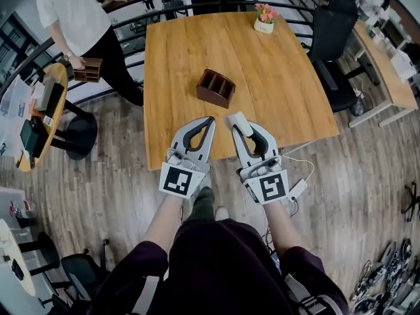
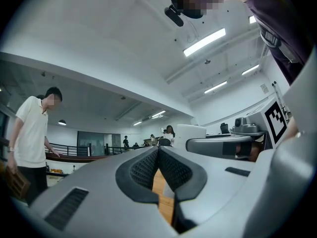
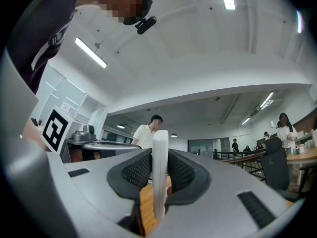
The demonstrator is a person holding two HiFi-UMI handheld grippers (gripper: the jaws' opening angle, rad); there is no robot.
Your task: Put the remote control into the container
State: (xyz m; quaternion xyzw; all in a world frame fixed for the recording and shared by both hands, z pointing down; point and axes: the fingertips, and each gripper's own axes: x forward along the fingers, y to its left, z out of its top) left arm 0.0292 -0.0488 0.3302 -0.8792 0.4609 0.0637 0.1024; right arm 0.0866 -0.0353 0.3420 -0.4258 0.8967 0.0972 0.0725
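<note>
A dark brown wooden container [image 1: 215, 87] with open compartments stands in the middle of the wooden table [image 1: 275, 90]. My right gripper [image 1: 242, 130] hovers over the table's near edge, shut on a white remote control [image 1: 239, 123] that sticks out past its tips toward the container. In the right gripper view the remote [image 3: 159, 175] stands on edge, clamped between the black ribbed pads [image 3: 182, 172]. My left gripper [image 1: 208, 121] is beside it to the left, shut with nothing in it; in the left gripper view its pads [image 2: 144, 166] meet at the tips.
A small pot of pink flowers [image 1: 264, 18] sits at the table's far edge. A person [image 1: 72, 12] stands at the far left holding another brown box [image 1: 87, 69]. A black chair [image 1: 331, 38] is at the table's right, a curved railing [image 1: 131, 28] behind.
</note>
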